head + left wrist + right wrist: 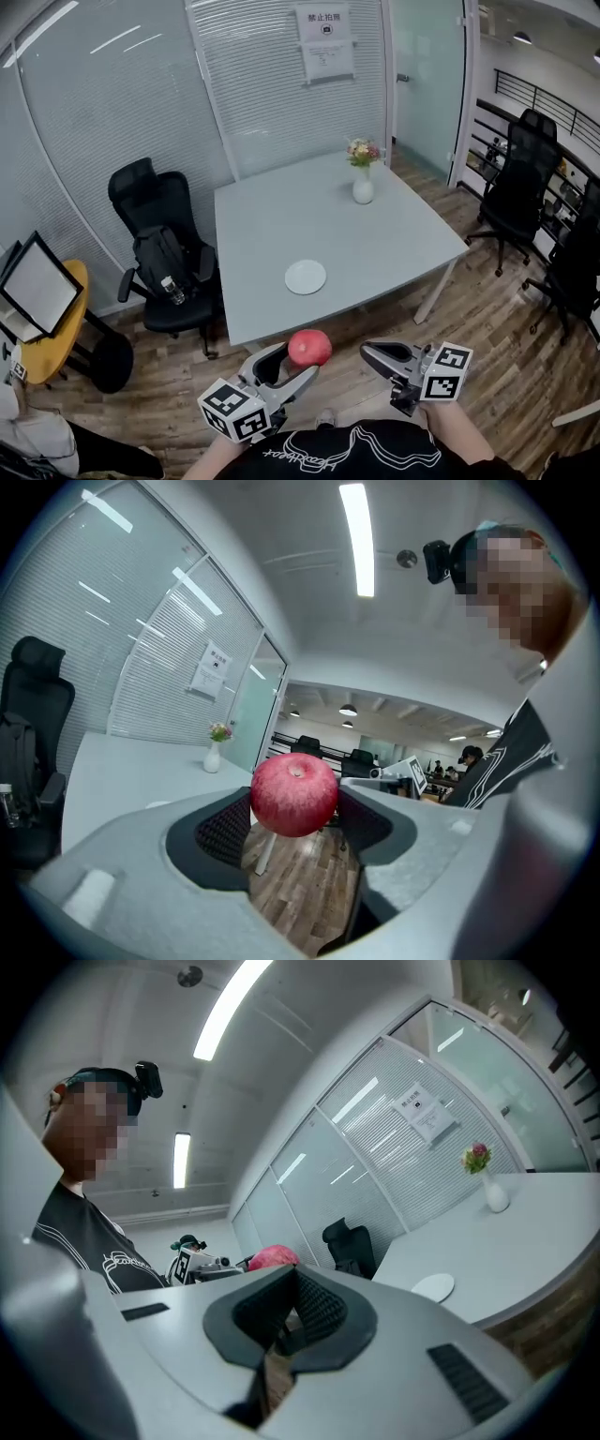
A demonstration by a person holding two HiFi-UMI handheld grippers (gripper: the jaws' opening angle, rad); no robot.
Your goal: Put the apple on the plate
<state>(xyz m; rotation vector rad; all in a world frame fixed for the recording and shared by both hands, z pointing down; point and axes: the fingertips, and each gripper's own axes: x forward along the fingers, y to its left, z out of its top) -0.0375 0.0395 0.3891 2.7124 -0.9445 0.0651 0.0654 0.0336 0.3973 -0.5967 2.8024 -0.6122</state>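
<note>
A red apple (309,347) hangs over the wooden floor, just short of the near edge of the grey table (272,234). My left gripper (298,362) is shut on it, and the pads press its two sides (294,794). The white plate (306,277) lies on the table near that edge, straight beyond the apple. My right gripper (367,351) is level with the left one, to the apple's right, jaws shut with nothing in them. Its own view shows the meeting pads (319,1309), the apple (272,1258) to the left and the plate (433,1286) to the right.
A white vase with flowers (363,184) stands at the table's far side. A black office chair (164,253) with a backpack and a bottle sits at the table's left. A yellow round table (47,328) is at far left, and more black chairs (520,192) stand at right.
</note>
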